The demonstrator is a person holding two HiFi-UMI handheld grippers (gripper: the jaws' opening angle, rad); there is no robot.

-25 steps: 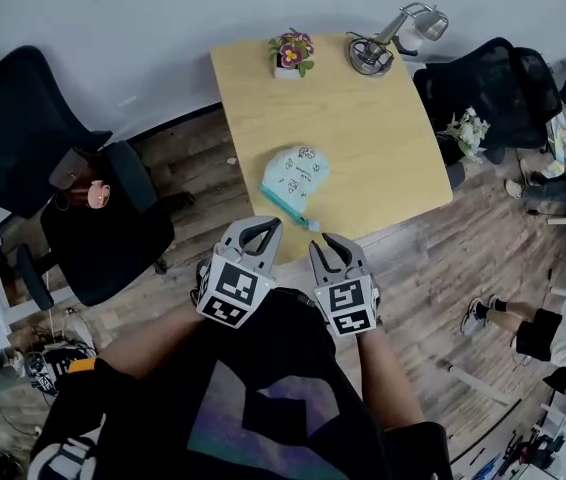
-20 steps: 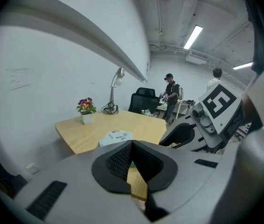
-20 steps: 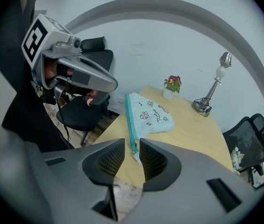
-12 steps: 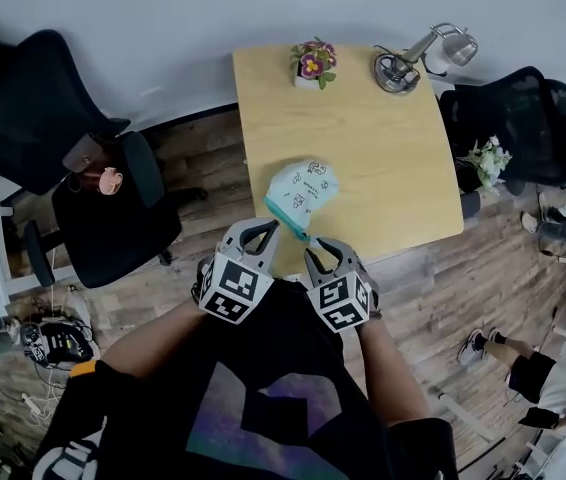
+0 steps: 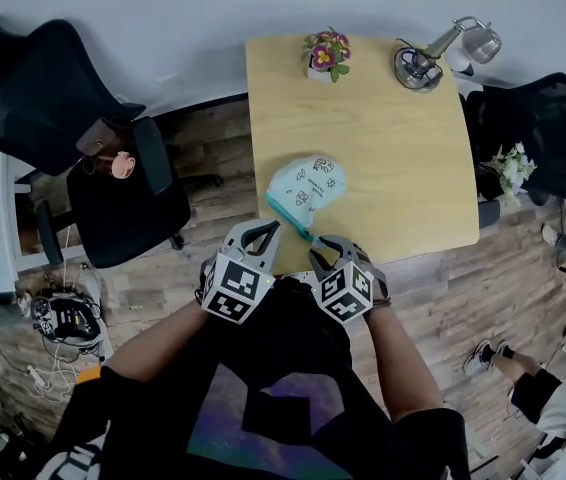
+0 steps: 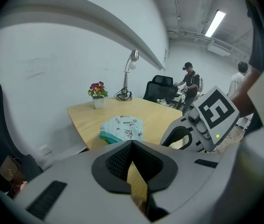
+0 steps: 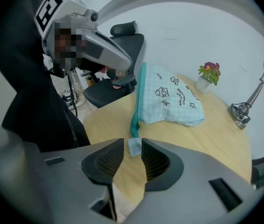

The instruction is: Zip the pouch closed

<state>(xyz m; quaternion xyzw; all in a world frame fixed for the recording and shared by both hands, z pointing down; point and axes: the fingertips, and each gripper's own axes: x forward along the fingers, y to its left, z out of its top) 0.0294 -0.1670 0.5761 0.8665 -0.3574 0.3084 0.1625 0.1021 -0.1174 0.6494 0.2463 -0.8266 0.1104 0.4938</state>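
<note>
While the person's forearms angle up from the lower part of the head view and draw together at mid-frame, both grippers sit side by side at the near edge of the wooden table [image 5: 393, 138], marker cubes facing the camera. The left gripper [image 5: 260, 230] is held just off the table's lower-left corner, over the floor, pointing up the frame toward the pouch [image 5: 305, 186]. Its own view shows the jaws closed tip to tip [image 6: 132, 143] with nothing held, only a wedge of tabletop showing behind them.

The right gripper [image 5: 331, 249] leans in from the lower right, its jaws over the table edge. In the right gripper view its jaws [image 7: 133, 143] stand slightly apart, flanking a small pale blue pull tab [image 7: 134, 146]; a sliver of wood shows between the tab and one pad, so it is not clamped.

The pouch, pale blue check with small doodles, lies flat on the table's lower-left part, near the grippers. Its teal zipper [image 7: 135, 111] edge runs down the centre of that view to the tab.

At the table's far end stand a flower pot [image 5: 326, 53] and a desk lamp [image 5: 433, 58]. A black office chair [image 5: 113, 183] stands at the left.
</note>
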